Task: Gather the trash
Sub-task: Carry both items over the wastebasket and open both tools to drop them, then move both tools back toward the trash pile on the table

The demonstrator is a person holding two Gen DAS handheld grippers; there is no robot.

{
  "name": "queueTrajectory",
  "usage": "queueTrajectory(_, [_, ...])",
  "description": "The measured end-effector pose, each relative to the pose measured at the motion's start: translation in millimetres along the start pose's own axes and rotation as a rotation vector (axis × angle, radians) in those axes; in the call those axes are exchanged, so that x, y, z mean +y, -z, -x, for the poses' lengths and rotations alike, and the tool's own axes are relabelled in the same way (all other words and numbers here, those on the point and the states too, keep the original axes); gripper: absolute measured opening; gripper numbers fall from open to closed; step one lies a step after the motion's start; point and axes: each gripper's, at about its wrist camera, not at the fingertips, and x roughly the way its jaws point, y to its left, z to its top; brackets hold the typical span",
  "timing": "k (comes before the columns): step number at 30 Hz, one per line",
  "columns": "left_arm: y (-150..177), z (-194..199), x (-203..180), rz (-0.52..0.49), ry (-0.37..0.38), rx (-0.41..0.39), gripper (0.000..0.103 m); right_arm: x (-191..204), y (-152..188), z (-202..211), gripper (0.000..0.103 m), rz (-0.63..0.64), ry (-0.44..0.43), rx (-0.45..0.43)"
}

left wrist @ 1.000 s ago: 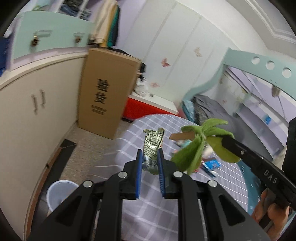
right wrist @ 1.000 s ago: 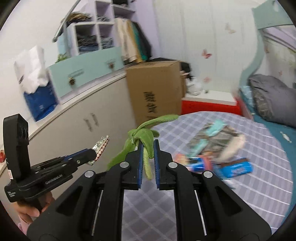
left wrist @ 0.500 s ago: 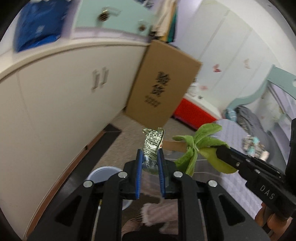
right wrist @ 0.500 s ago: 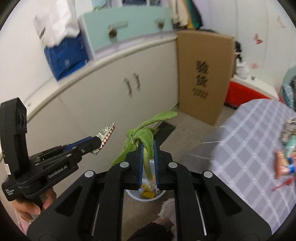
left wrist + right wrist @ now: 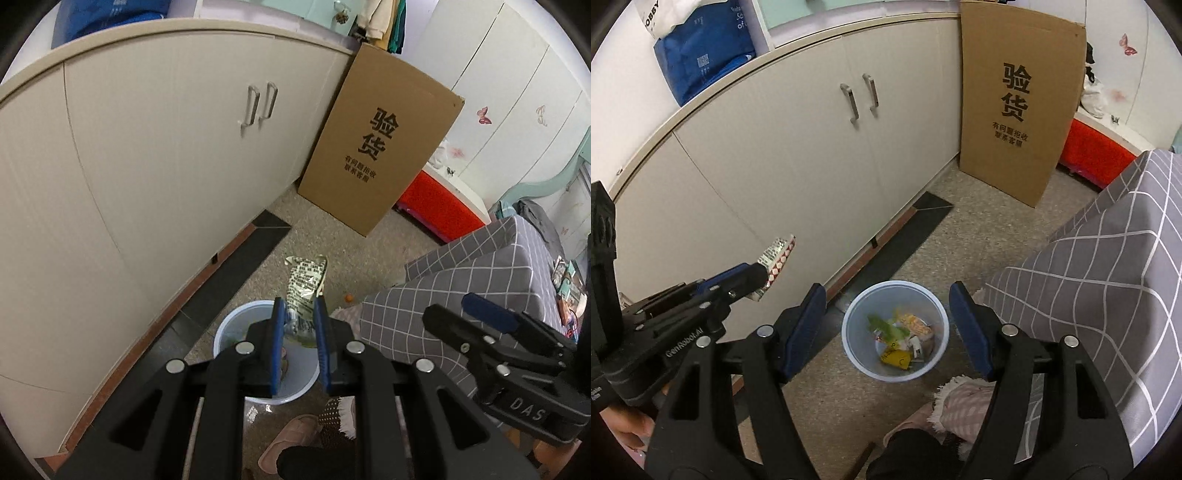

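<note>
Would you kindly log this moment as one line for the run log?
left gripper: shut on foil wrapper | right gripper: opening, nothing between jaws | green peel: in blue bin

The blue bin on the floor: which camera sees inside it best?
The right wrist view: the blue bin sits between the opening, empty right claw, its trash visible. In the left wrist view, the left claw and its wrapper cover most of it.

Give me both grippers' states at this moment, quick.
Left gripper: shut on the crumpled wrapper, above the bin.
Right gripper: jaws opening, nothing between them; the green peel lies in the bin.
</note>
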Motion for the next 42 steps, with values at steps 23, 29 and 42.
queueTrajectory(23, [-9.6, 4.3, -41.8, -0.052, -0.018, -0.046, 0.073, -22.7, -2.6, 55.8, 0.072, -0.046, 0.069, -0.22])
queueTrajectory(29, [-5.7, 15.8, -49.2, -0.045, -0.007, -0.051, 0.072, -32.7, 0.9, 71.9, 0.073, -0.072, 0.075, -0.247])
queueTrajectory(42, [4.9, 49.9, -147.0, -0.216, 0.076, -0.098, 0.073, -96.3, 24.1, 142.8, 0.075, -0.149, 0.141, -0.342])
